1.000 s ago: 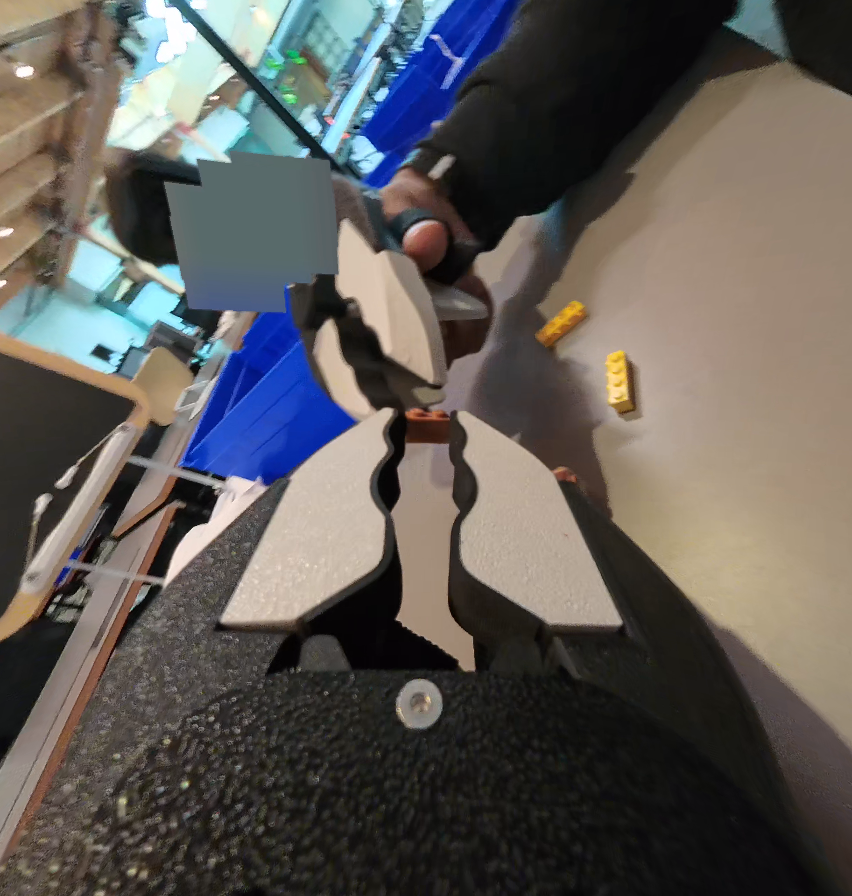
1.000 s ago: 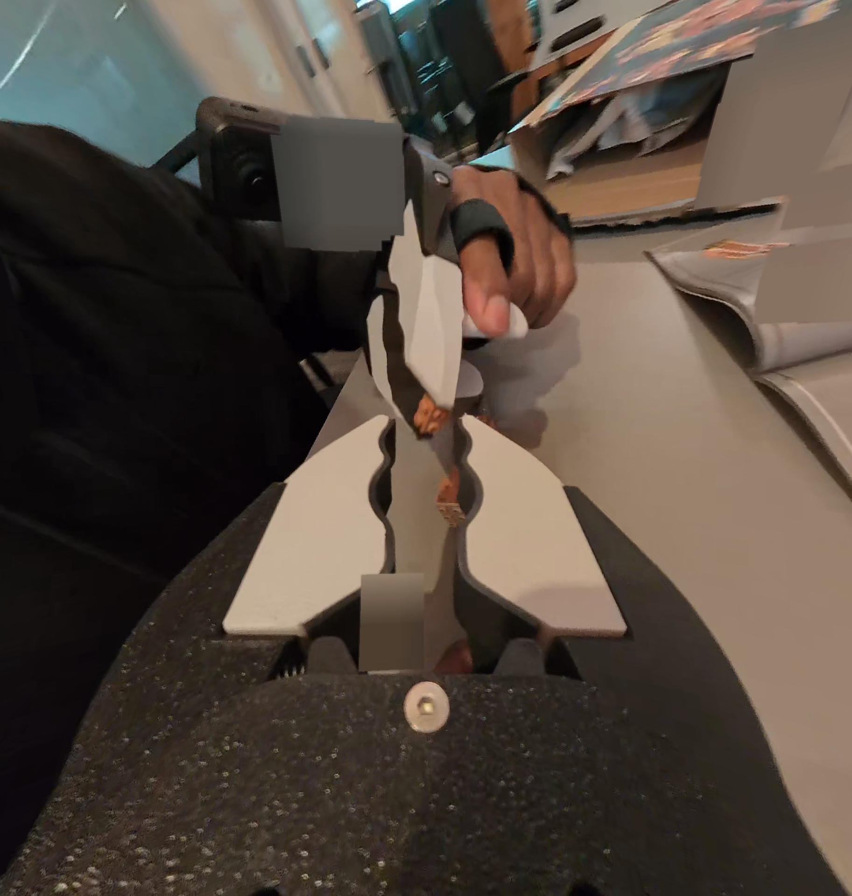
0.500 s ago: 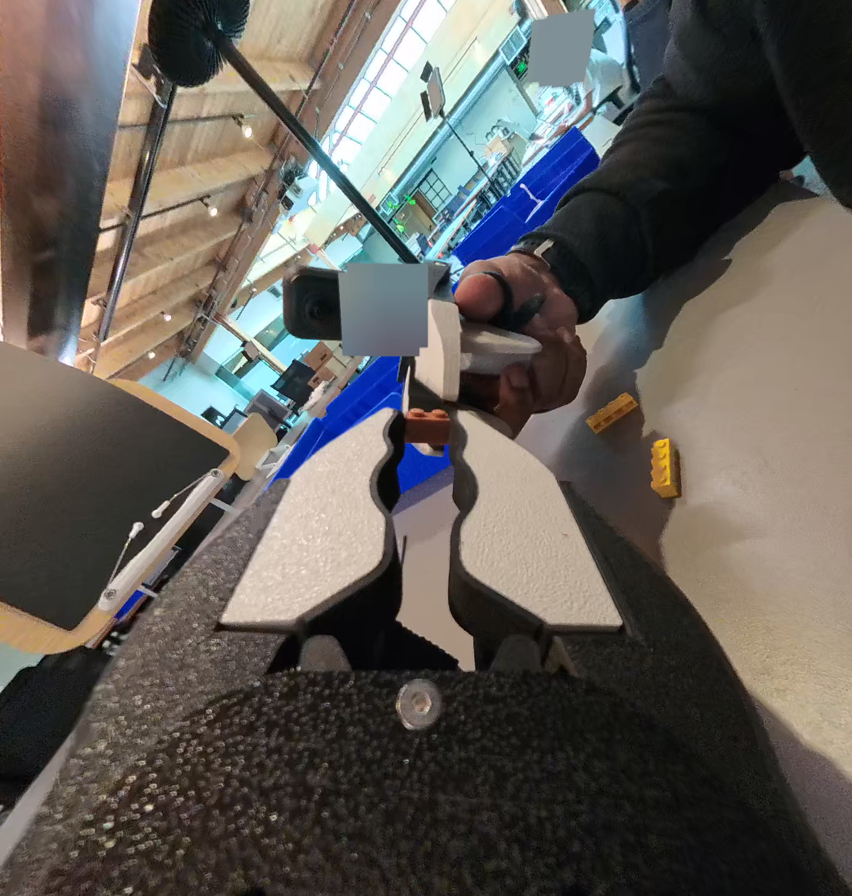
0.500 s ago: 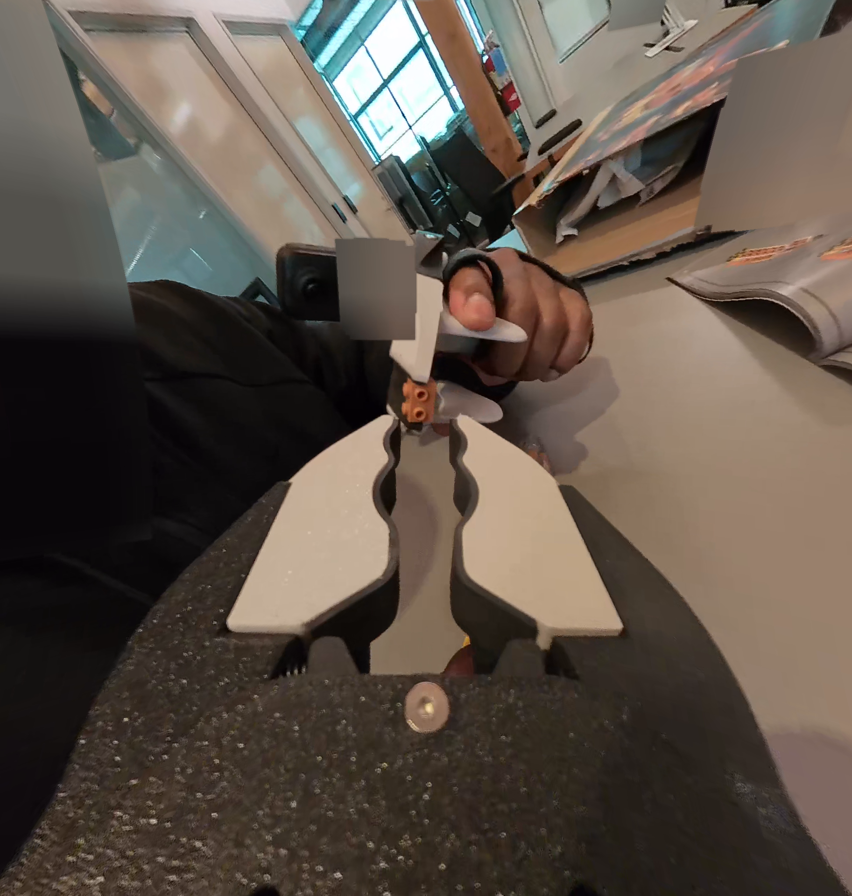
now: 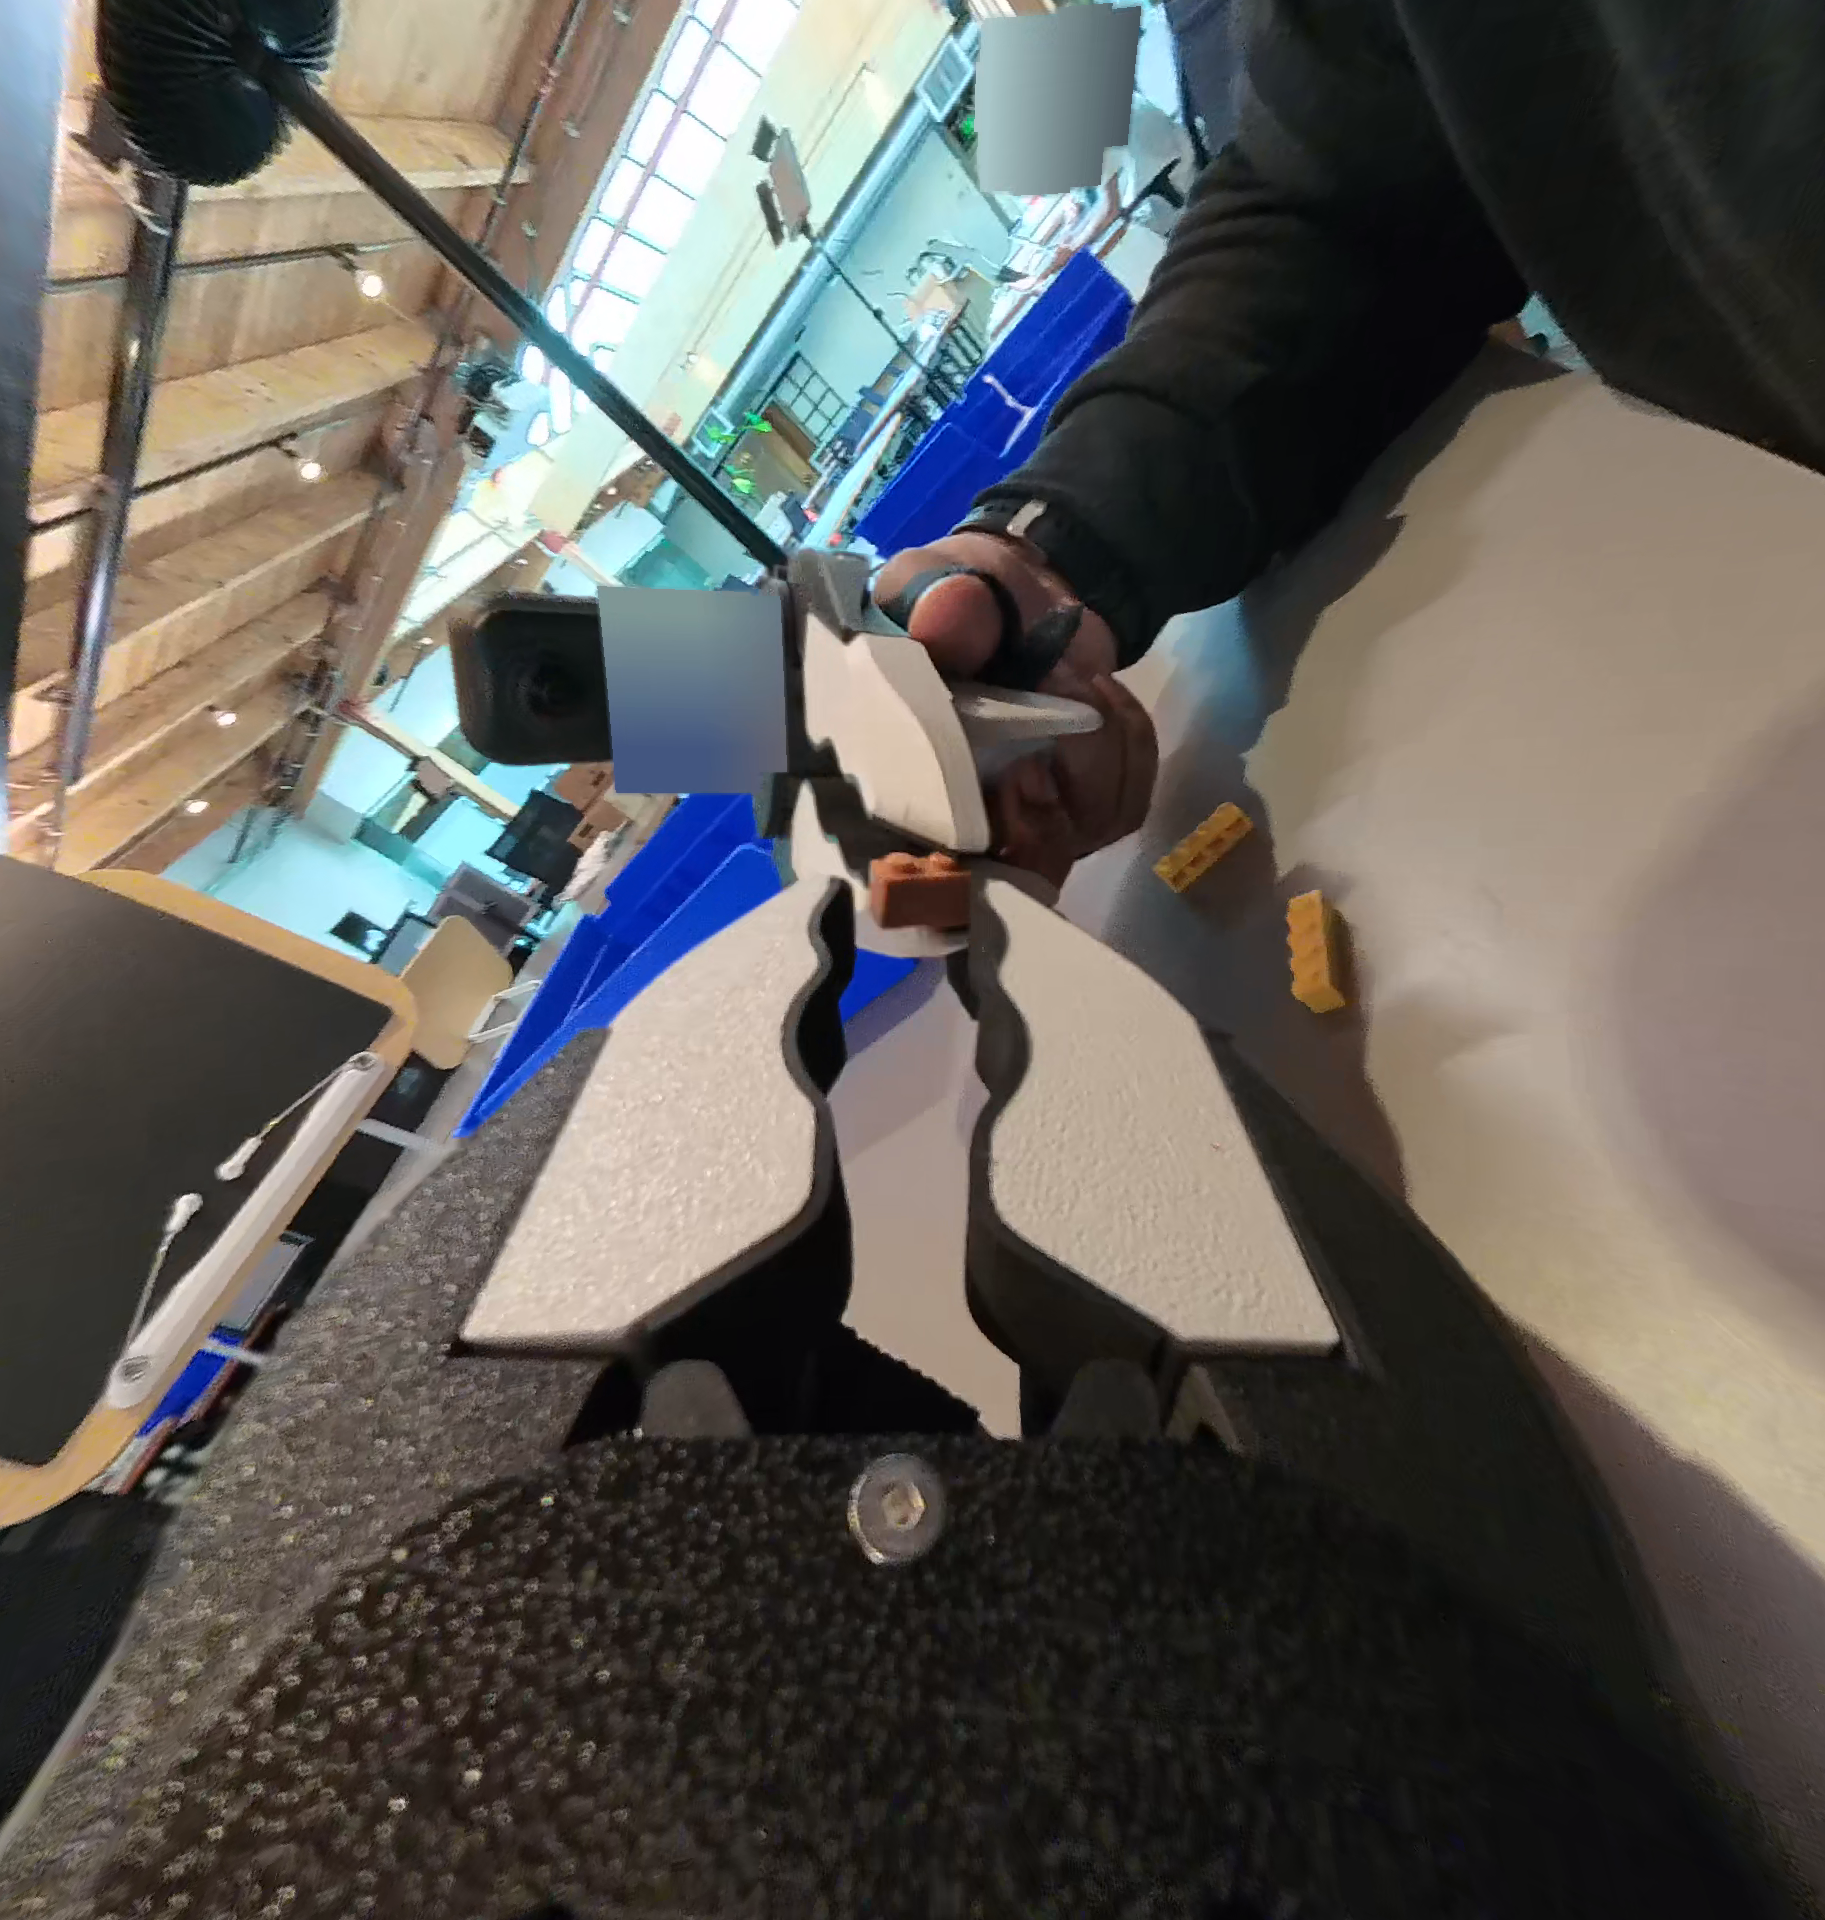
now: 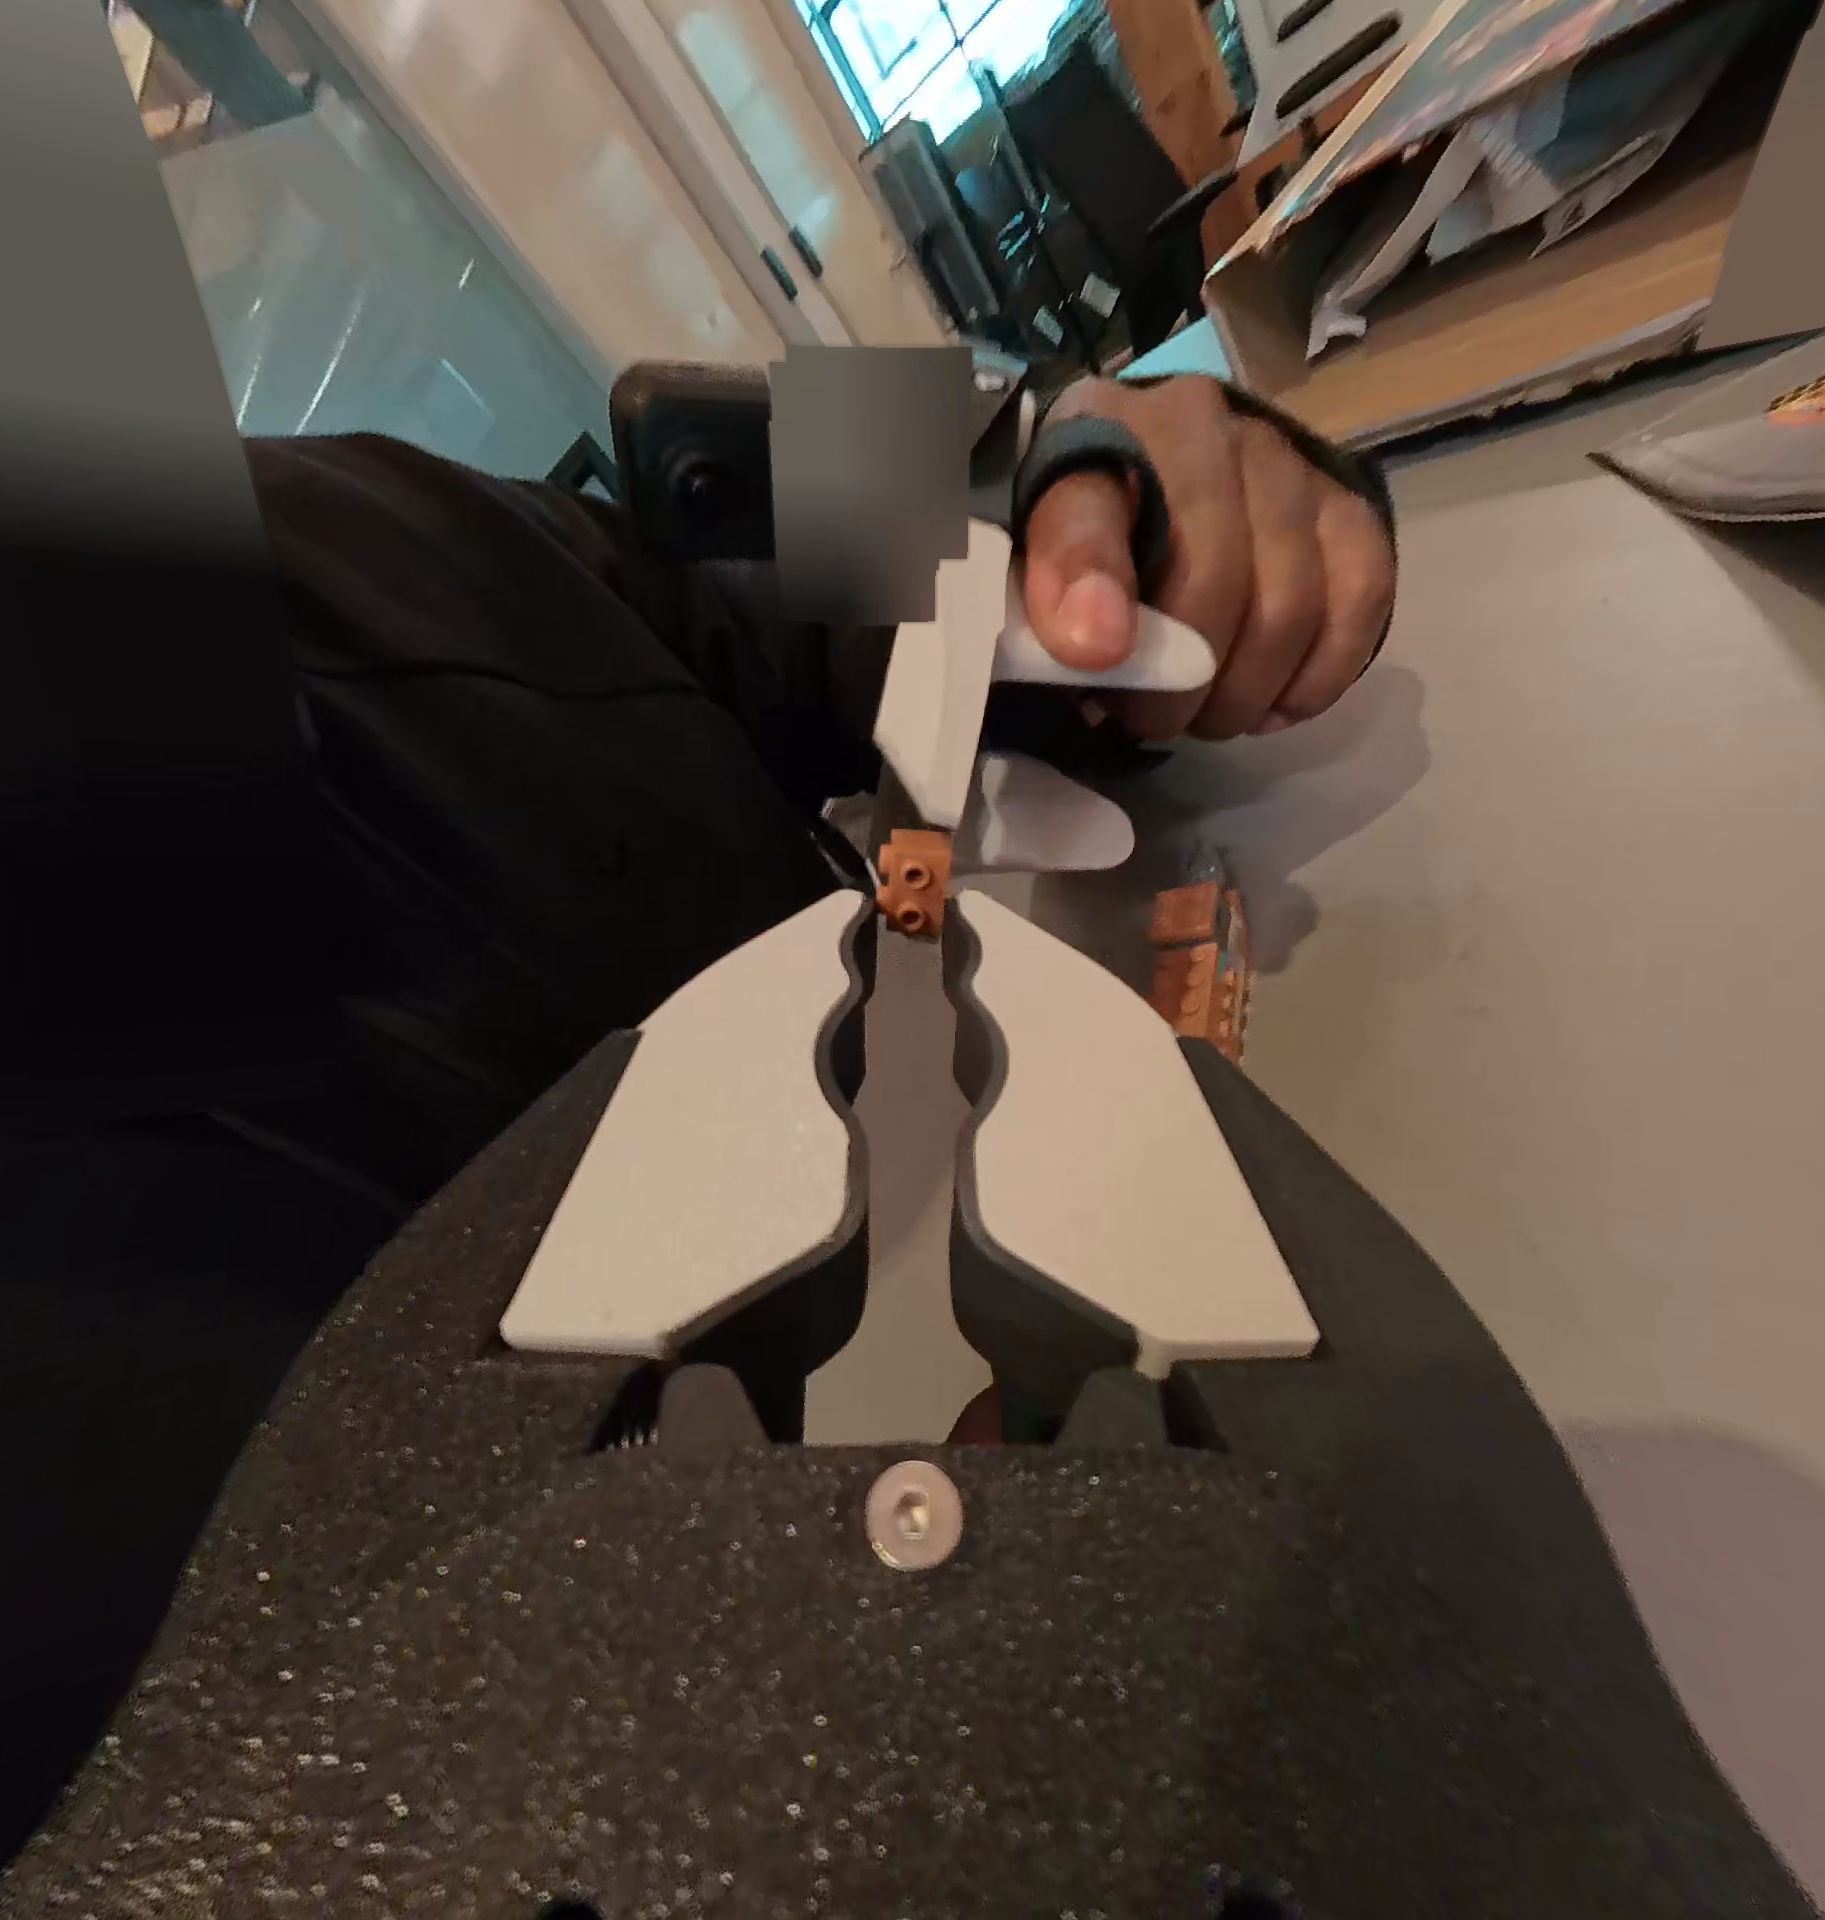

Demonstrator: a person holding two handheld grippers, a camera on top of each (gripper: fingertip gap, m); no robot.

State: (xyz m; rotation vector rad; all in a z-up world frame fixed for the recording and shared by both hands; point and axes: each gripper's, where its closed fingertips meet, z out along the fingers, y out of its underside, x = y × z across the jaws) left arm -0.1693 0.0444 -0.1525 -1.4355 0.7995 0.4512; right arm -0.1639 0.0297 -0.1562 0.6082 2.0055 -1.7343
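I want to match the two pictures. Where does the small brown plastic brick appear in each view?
Left wrist view: small brown plastic brick, centre, slightly above the middle.
Right wrist view: almost the same place, centre, slightly above the middle.
Shared landmark: pale grey table top, on the right in both.

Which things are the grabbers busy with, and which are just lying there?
Busy: left gripper, right gripper, brown brick between their tips.
Lying about: yellow brick, second yellow brick, brick stack, booklet, cardboard box.
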